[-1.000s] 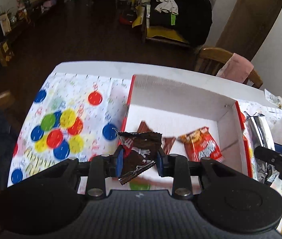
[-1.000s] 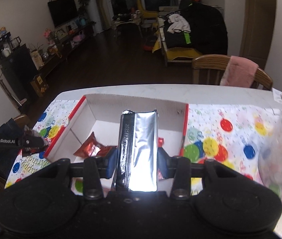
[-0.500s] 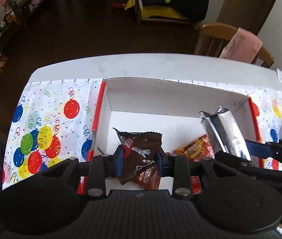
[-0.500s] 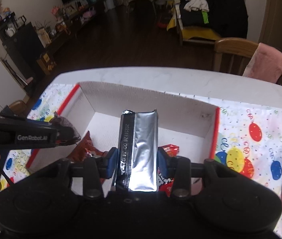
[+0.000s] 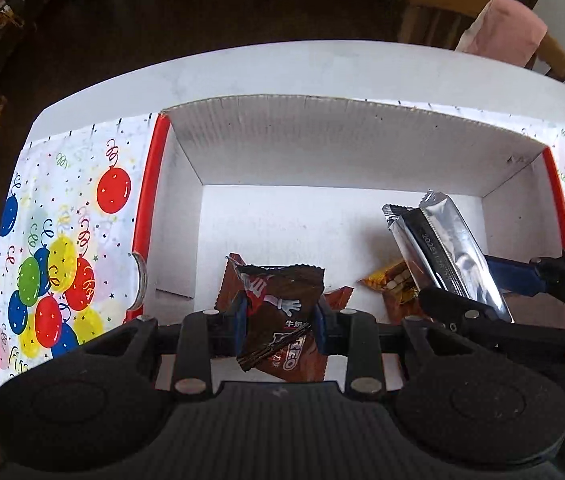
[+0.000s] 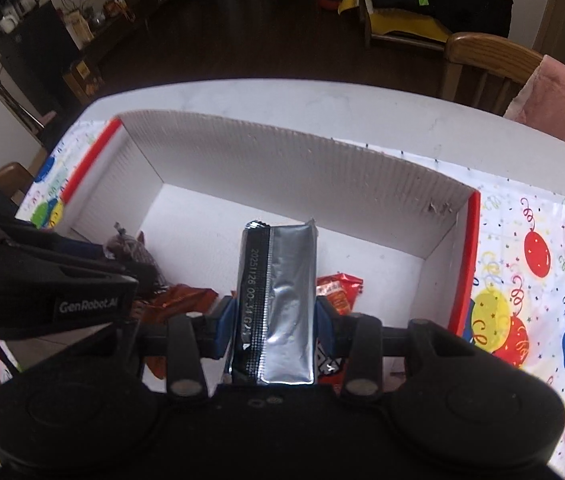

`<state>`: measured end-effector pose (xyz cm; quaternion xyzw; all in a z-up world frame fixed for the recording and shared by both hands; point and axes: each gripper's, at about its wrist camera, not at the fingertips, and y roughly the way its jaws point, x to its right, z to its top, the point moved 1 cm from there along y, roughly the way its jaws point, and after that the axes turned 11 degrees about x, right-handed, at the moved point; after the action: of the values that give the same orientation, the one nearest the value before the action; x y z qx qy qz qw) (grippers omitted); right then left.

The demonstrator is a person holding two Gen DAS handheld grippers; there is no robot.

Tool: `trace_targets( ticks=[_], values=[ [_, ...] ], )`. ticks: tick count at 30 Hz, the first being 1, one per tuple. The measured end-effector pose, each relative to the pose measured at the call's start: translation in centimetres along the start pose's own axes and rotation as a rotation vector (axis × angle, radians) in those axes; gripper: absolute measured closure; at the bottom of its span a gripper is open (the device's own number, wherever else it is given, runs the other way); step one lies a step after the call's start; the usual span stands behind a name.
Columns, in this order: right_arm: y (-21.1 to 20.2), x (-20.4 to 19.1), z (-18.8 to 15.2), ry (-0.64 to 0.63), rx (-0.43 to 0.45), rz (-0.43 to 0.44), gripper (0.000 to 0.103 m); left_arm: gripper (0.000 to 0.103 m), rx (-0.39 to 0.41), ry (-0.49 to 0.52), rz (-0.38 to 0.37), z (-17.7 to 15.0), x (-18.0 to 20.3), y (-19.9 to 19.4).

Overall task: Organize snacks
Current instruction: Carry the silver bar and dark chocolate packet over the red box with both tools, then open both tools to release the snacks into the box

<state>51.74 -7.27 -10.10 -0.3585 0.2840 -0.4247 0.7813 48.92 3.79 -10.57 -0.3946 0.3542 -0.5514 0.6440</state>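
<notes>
Both grippers pointed steeply down, side by side. The left gripper point(image 5: 281, 316) had its 2 blue-padded fingers point(image 5: 239, 317) pressed against a brown packet point(image 5: 282, 300), jaws narrow. The right gripper point(image 6: 274, 322) was clamped on a silver packet point(image 6: 282, 300) that stood upright between its pads. Its black fingers reached into the left wrist view from the right edge.
</notes>
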Motion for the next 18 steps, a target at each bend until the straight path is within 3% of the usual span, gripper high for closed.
trace_targets(
  ticks=[11,12,14,18],
  values=[
    [0.9,0.7,-0.2,0.017,-0.034,-0.003,0.061,0.07,-0.009,0.007,0.026,0.1,0.1,0.3],
    [0.8,0.7,-0.2,0.019,-0.032,-0.001,0.061,0.069,-0.005,0.005,0.026,0.1,0.0,0.2],
    [0.4,0.7,-0.1,0.019,-0.023,0.001,0.06,0.054,0.012,-0.001,0.031,0.1,0.1,-0.5],
    [-0.5,0.9,0.1,0.036,-0.005,0.024,0.058,0.049,0.055,-0.017,0.025,0.0,-0.2,-1.9]
  ],
)
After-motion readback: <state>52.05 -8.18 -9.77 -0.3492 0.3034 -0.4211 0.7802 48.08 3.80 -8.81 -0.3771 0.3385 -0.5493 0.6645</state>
